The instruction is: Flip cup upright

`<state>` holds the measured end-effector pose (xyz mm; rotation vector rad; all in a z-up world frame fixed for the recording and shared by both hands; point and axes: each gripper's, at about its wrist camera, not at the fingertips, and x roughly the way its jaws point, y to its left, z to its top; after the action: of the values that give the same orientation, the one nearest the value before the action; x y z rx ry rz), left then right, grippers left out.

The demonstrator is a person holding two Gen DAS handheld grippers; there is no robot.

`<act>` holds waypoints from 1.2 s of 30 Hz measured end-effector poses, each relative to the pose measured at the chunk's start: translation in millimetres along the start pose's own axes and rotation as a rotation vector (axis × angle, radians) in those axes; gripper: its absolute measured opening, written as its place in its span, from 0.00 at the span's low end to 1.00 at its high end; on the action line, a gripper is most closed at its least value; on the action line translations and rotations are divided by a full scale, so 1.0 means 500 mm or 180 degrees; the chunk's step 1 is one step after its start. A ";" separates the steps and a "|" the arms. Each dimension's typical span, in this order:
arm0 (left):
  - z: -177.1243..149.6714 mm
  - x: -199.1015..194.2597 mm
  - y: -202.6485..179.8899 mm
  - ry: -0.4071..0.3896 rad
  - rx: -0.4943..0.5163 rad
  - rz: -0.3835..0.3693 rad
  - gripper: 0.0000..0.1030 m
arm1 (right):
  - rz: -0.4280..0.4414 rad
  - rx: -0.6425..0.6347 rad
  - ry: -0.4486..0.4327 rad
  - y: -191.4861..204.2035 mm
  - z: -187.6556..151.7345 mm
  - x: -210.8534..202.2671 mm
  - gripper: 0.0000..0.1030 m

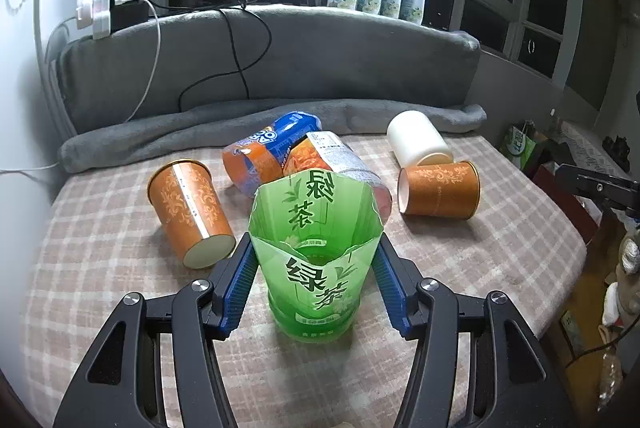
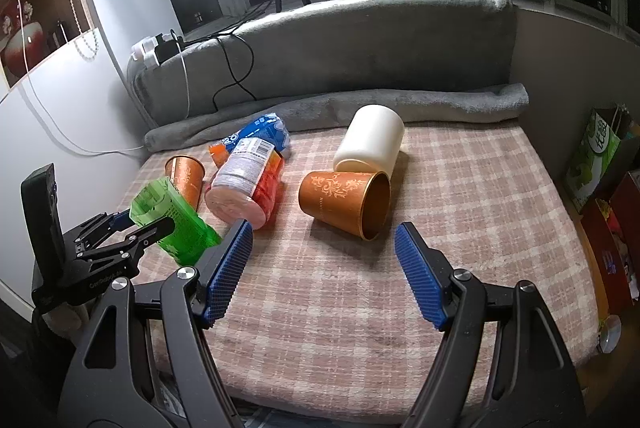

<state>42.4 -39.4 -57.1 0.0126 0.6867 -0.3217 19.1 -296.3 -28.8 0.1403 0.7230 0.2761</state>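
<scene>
My left gripper [image 1: 316, 248] is shut on a green cut-off green-tea bottle cup [image 1: 316, 252], which stands tilted on the checked blanket with its open top facing up and away; it also shows in the right wrist view [image 2: 172, 224] between the left gripper's fingers [image 2: 132, 228]. My right gripper [image 2: 324, 248] is open and empty, just in front of an orange paper cup [image 2: 344, 202] lying on its side. That cup shows in the left wrist view [image 1: 440, 190]. A second orange cup [image 1: 190, 212] lies tipped at the left. A white cup [image 2: 370, 142] lies on its side behind.
Snack packs [image 1: 288, 152] lie in the middle of the checked blanket [image 2: 460, 228]. A grey rolled blanket [image 2: 360, 108] and grey cushion back [image 1: 280, 56] with cables bound the far side. The bed's edge drops off at right, with bags and boxes [image 2: 596, 156] below.
</scene>
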 end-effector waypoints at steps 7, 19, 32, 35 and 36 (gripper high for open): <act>-0.006 -0.011 -0.003 0.0025 -0.0002 -0.0057 0.55 | 0.0007 -0.0024 -0.0020 0.007 -0.001 -0.002 0.74; -0.005 -0.019 -0.025 0.0015 0.0122 -0.0096 0.73 | 0.0020 -0.0027 -0.0030 0.008 -0.004 -0.005 0.74; -0.010 -0.077 -0.021 -0.0106 0.0058 -0.0093 0.75 | -0.0009 -0.0084 -0.0223 0.021 0.002 -0.020 0.75; -0.010 -0.108 -0.011 -0.0240 0.0014 0.0003 0.75 | -0.0061 -0.0142 -0.0365 0.030 0.005 -0.026 0.83; -0.010 -0.122 -0.007 -0.0309 -0.0007 0.0055 0.75 | -0.0084 -0.0165 -0.0393 0.033 0.004 -0.027 0.83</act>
<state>-6.0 -24.8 -22.8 0.0009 0.5903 -0.3031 7.7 -284.8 -15.1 0.0977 0.5943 0.2583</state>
